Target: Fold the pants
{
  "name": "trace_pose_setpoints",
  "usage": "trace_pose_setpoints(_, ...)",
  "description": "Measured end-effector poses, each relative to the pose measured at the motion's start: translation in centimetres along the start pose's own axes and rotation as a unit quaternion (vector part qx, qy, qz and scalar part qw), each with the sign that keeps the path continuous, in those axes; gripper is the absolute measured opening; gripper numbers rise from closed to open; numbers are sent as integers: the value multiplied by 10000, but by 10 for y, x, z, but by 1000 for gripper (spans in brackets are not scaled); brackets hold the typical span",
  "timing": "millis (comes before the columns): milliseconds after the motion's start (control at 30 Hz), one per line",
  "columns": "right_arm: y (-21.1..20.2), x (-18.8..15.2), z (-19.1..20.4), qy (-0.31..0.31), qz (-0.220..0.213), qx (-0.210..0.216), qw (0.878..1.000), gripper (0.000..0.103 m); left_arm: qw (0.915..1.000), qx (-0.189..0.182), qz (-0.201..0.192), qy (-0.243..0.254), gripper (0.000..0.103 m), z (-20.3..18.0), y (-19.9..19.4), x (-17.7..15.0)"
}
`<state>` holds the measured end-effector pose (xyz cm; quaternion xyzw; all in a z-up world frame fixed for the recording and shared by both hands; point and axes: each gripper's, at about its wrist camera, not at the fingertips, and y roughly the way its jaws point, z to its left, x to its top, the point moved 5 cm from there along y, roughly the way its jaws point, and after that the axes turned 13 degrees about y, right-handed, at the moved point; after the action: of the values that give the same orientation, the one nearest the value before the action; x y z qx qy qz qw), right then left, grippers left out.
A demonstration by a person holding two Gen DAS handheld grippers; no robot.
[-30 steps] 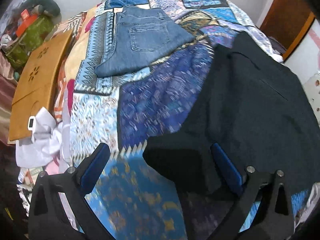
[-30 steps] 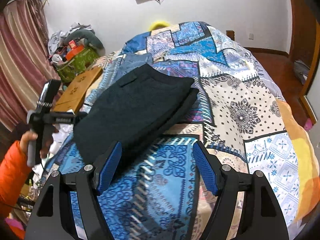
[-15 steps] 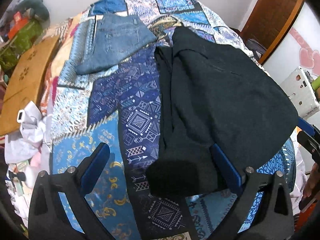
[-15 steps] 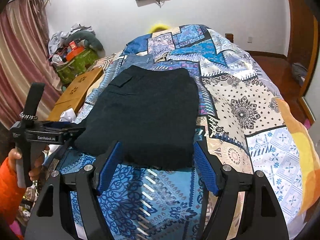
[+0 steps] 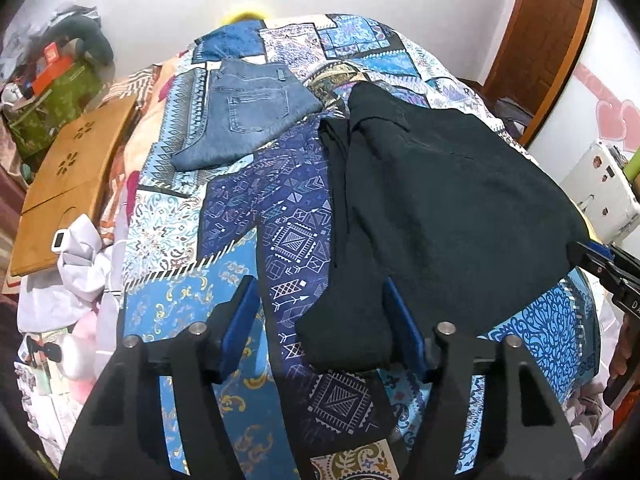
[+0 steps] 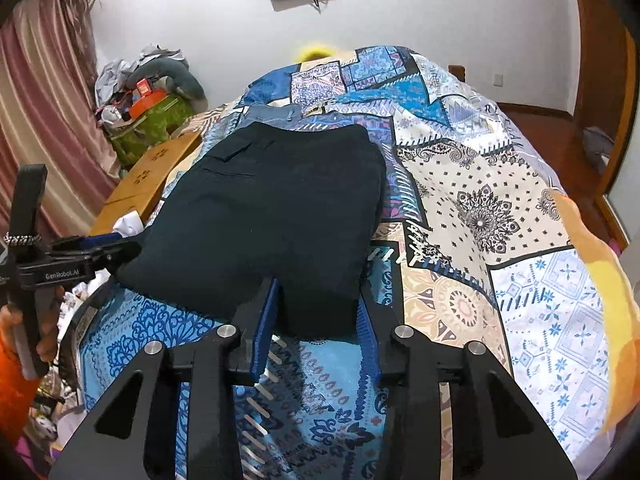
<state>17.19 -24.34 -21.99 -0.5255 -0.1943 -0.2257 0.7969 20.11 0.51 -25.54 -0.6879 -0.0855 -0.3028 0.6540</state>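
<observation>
Dark folded pants (image 5: 448, 208) lie on the patterned bedspread (image 5: 240, 248); they also show in the right wrist view (image 6: 276, 208). My left gripper (image 5: 320, 320) is open at the pants' near left corner, its right blue finger (image 5: 400, 320) against the cloth. My right gripper (image 6: 318, 320) is open and narrowed around the pants' near right corner. Each gripper also shows in the other's view: the left gripper (image 6: 100, 252) and the right gripper (image 5: 600, 264).
Folded blue jeans (image 5: 248, 116) lie further up the bed. A wooden board (image 5: 68, 184) and white cloths (image 5: 76, 264) sit at the left edge. A green bag with clutter (image 6: 148, 120) stands beyond. A door (image 5: 548, 28) is on the right.
The pants were swung and laid flat on the bed. Both grippers drew back to the near corners and their jaws narrowed, the right more than the left.
</observation>
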Motion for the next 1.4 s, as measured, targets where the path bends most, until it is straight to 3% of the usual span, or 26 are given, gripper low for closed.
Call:
trace_pose_setpoints(100,-3,2,-7,130,33,72,9999,27,9992,262,142,-265,57,10,-3,-4)
trace_pose_setpoints(167,-6,3,-9,121,70,46,9999,27,9992,191,149,-330,57,16,-6,-7)
trace_pose_setpoints(367,-13,24,-8,-189,103,-70,9997,28,9996,250,119,-18,57,22,-15,13)
trace_pose_setpoints(533,-7,64,-12,16,-156,160,9997,54,9997,-76,-215,110,77,16,-12,60)
trace_pose_setpoints(800,52,116,-15,-191,-43,110,9997,55,9975,-305,-199,603,78,-10,37,134)
trace_pose_setpoints(1033,110,131,-21,-321,549,187,9978,55,9946,-239,265,974,78,-20,96,155)
trace_pose_setpoints(1067,118,131,-23,-288,675,206,9971,54,9942,-258,341,987,78,-20,103,155)
trace_pose_setpoints(1133,130,128,-25,-292,864,233,9956,39,9940,-280,393,985,80,-19,115,153)
trace_pose_setpoints(1167,133,126,-26,-353,910,156,9951,36,9947,-239,374,928,83,-16,118,152)
trace_pose_setpoints(1400,129,119,-27,-679,749,-39,9949,22,9972,-188,177,700,86,-8,120,148)
